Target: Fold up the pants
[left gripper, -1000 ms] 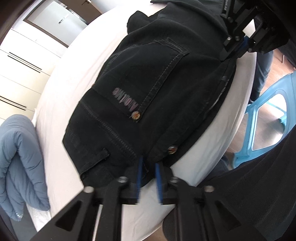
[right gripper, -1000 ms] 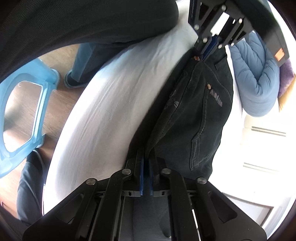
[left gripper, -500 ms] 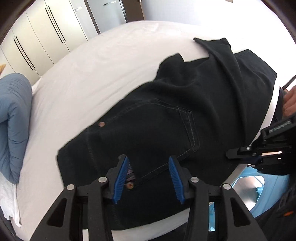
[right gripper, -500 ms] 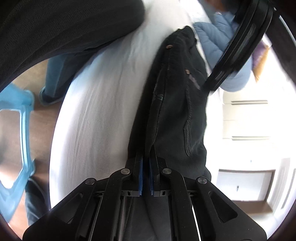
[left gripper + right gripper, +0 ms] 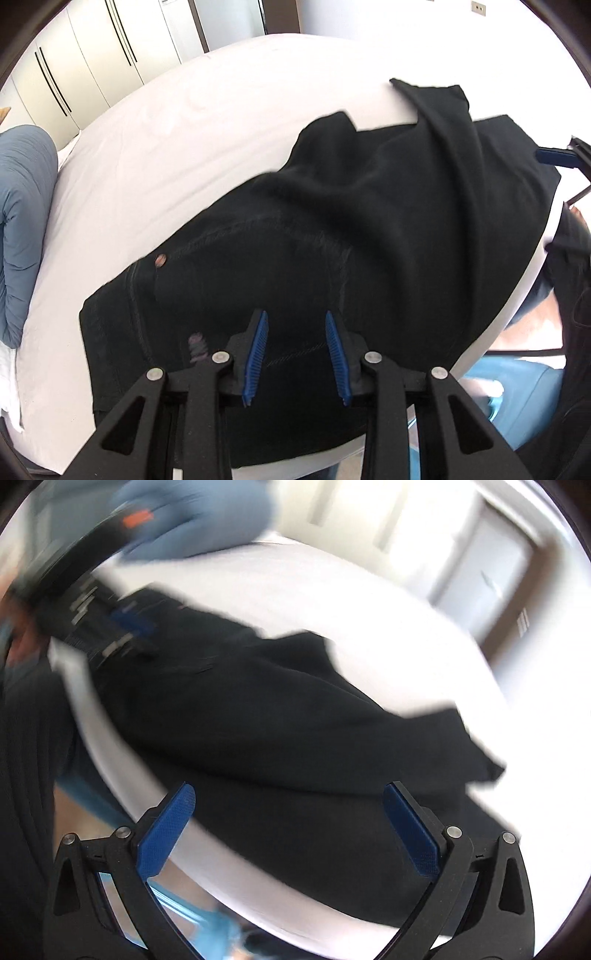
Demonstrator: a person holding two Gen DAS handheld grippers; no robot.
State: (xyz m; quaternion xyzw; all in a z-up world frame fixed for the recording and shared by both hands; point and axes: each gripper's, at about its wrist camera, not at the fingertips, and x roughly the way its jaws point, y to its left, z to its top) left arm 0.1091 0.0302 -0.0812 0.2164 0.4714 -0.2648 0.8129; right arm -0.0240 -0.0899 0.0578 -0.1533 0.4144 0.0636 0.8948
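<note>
Black pants (image 5: 369, 229), white bed (image 5: 184, 155), blue duvet (image 5: 22, 206)

A white bed sheet (image 5: 192, 155) is covering the mattress; a blue quilted duvet (image 5: 22, 221) is lying bunched at its left edge; white wardrobe doors (image 5: 85, 62) are standing behind; a blue plastic stool (image 5: 517, 398) is sitting beside the bed.

Black pants (image 5: 369, 229) on white bed (image 5: 192, 147)

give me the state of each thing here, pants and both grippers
black pants: lying rumpled on the white bed, released, fold unfinished
left gripper: jaws closing, nothing pinched between them
right gripper: jaws opening wide, holding nothing
</note>
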